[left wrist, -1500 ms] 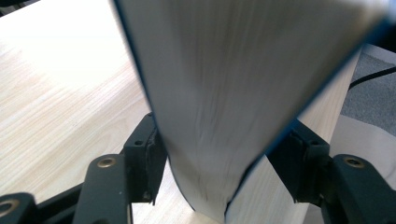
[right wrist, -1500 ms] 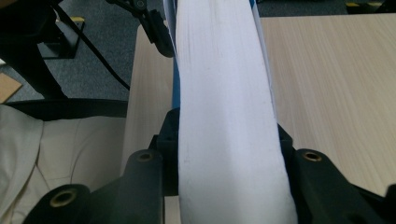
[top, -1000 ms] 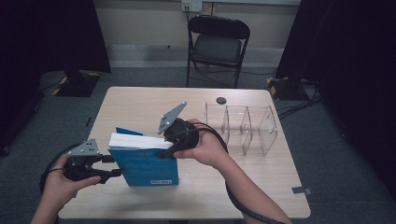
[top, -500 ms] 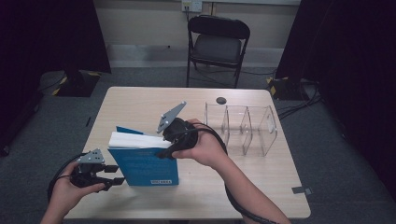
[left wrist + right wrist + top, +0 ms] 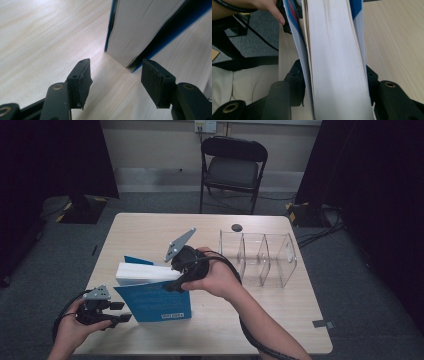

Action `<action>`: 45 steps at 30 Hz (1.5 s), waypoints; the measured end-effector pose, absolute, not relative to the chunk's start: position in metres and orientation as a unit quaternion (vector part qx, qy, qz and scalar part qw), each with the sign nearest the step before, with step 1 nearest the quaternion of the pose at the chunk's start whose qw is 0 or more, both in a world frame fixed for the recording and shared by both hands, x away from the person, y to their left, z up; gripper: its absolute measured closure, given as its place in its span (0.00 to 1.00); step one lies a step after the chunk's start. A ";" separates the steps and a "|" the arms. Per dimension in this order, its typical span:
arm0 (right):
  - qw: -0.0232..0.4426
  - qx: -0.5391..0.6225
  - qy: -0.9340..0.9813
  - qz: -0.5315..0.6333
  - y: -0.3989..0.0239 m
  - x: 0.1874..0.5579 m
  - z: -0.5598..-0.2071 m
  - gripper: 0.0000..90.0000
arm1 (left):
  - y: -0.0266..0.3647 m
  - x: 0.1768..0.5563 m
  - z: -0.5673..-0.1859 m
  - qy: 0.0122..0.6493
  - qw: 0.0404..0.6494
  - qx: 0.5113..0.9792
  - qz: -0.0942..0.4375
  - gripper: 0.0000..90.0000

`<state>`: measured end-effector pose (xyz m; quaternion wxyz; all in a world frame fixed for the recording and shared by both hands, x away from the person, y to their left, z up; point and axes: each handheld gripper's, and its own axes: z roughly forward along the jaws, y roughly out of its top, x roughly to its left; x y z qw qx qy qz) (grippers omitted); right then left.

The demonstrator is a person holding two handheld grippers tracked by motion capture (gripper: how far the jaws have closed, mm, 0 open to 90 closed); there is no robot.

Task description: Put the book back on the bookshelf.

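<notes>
A thick blue paperback book (image 5: 152, 295) stands on edge on the table (image 5: 150, 227), to the left of the clear three-bay organizer (image 5: 260, 255) and well apart from it. The right gripper (image 5: 176, 282) straddles the book's upper edge; in the right gripper view the page block (image 5: 337, 62) sits between both pads, and the jaws have just been opening around it — whether they press on it now I cannot tell. The left gripper (image 5: 117, 312) sits low at the book's left end, its jaws partly open with nothing between them, aimed at the bottom corner of the pages (image 5: 130, 37).

The book looks moderately heavy and only half stiff: the soft covers splay away from the pages, and the block can fan or sag if pinched near the open edge. Glossy covers may slip under the pads. The safer hold is probably across the full thickness, covers and pages together, close to the spine — with the left gripper steadying the lower corner against tipping.
</notes>
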<state>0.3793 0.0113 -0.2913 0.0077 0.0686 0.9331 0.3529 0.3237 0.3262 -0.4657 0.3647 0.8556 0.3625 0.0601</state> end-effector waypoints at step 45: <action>0.021 0.078 0.936 0.344 0.031 0.381 -0.300 0.62 | 0.322 0.320 -0.502 0.300 0.391 0.860 0.133 0.21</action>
